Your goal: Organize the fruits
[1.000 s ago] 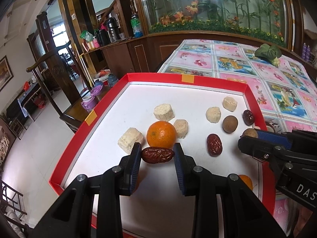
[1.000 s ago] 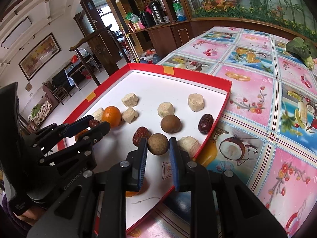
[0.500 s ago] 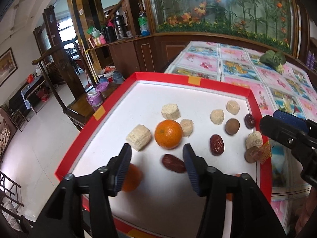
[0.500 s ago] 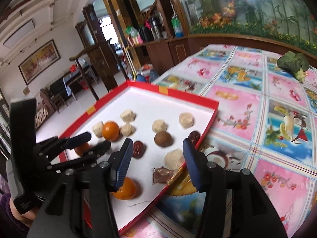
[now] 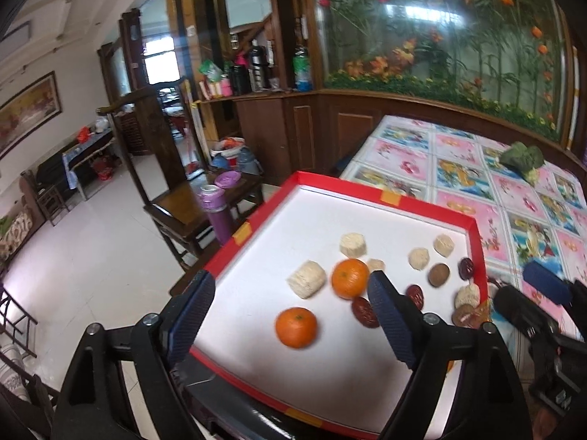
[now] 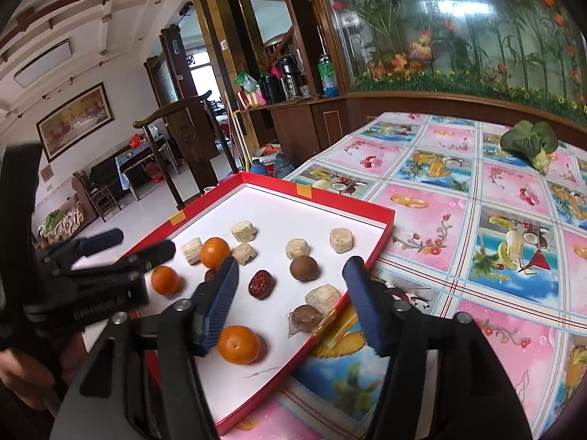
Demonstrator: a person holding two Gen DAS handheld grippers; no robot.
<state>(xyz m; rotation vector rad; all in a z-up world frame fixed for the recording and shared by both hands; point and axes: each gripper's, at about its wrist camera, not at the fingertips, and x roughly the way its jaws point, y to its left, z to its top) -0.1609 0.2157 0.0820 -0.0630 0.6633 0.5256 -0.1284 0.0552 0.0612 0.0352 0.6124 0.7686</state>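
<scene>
A red-rimmed white tray (image 5: 381,192) (image 6: 323,198) holds oranges, red dates, brown round fruits and several pale chunks. In the left wrist view, one orange (image 5: 296,327) lies between my open left gripper's (image 5: 290,319) jaws, another orange (image 5: 349,278) and a red date (image 5: 364,311) lie further in. My left gripper is empty and raised above the tray. In the right wrist view, my right gripper (image 6: 293,304) is open and empty above the tray's right corner, over a brown fruit (image 6: 306,317), a pale chunk (image 6: 323,297), a date (image 6: 261,284) and an orange (image 6: 238,344).
The tray sits on a table with a pink and blue fruit-print cloth (image 6: 477,220). A green vegetable (image 6: 530,143) lies at the far side. A wooden chair (image 5: 183,216) with a purple flask stands left of the table. The tray's left edge overhangs the floor.
Both grippers opened and let go: the left released a red date, the right a brown round fruit. Both pulled back and rose from the tray, jaws now wide.
</scene>
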